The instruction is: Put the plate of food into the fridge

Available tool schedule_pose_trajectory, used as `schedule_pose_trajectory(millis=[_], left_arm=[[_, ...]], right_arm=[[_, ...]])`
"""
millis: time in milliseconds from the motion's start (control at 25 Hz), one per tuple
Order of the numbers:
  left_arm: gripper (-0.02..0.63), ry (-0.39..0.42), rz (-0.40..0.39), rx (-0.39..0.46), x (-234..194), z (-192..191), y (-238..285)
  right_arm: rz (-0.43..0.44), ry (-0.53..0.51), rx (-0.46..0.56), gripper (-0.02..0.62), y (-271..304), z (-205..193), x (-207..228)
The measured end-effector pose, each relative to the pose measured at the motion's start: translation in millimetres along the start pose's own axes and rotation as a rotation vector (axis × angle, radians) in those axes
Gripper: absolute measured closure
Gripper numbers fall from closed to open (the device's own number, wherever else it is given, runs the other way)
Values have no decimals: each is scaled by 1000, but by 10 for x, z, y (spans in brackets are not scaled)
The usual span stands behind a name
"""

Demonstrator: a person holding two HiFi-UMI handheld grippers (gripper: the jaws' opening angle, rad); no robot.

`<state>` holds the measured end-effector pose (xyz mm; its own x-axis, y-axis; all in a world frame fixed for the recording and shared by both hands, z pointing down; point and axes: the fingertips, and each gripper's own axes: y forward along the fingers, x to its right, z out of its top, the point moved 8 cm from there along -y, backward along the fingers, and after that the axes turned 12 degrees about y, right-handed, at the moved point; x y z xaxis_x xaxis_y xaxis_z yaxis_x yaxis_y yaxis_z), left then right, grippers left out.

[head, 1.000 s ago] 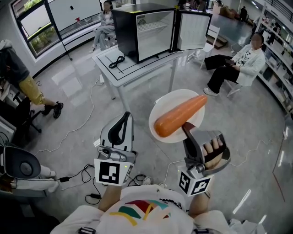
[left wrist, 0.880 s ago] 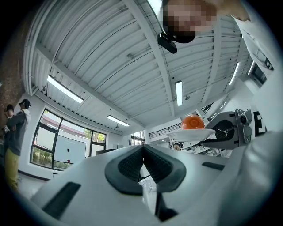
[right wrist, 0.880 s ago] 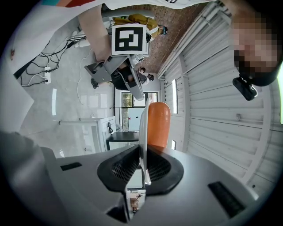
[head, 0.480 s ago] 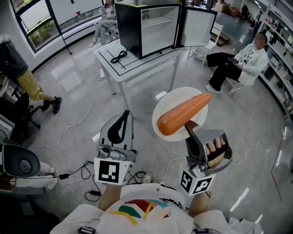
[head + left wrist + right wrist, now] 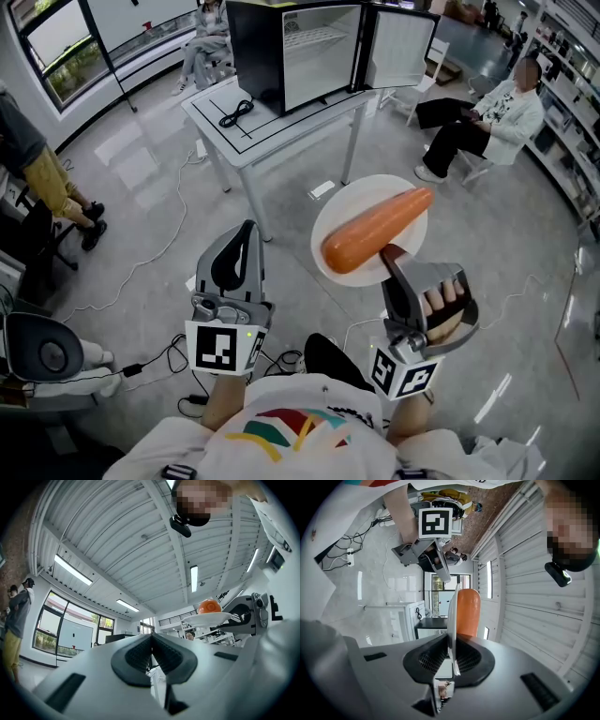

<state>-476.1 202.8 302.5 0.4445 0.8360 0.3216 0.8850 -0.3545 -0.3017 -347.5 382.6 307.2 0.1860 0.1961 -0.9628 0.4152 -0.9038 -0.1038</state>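
**Grey floor still to be crossed between plate and fridge**

Glossy grey floor [image 5: 159,187] fills most of the head view. At its far side a white table [image 5: 281,127] is seen, and on it stands the black fridge [image 5: 258,47]. Its door [image 5: 403,52] is swung out to the right, so the lit interior is left facing the person.

The plate [image 5: 403,258] is held out over the floor, well apart from the fridge. It is clamped at its near rim by the right gripper [image 5: 387,255], and in the right gripper view the white rim [image 5: 451,620] is seen pinched edge-on between the two pads. The food [image 5: 375,230], a long orange piece, lies across the plate. Its long axis runs from near-left to far-right, with the thick end towards the left.

The left gripper [image 5: 247,228] is held beside the right one and carries nothing. Its jaws are pressed together, as is seen in the left gripper view [image 5: 151,641].

From the loaded jaws the fridge opening lies ahead and somewhat to the left. The carry is therefore judged to be only partly done. The plate should be kept level on the way, since the food could roll off it.
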Motion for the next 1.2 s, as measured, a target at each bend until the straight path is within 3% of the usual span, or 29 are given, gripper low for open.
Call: schedule_pose_trajectory(millis=[280, 520, 1200], left_arm=[[598, 23, -13, 22, -19, 7, 77], [598, -5, -29, 27, 6, -130, 284], [598, 41, 10, 6, -202, -593, 1916]], right_arm=[[-9, 6, -9, 558, 113, -48, -23], [-5, 0, -11, 558, 279, -171, -63], [38, 19, 33, 558, 1870, -1092, 45]])
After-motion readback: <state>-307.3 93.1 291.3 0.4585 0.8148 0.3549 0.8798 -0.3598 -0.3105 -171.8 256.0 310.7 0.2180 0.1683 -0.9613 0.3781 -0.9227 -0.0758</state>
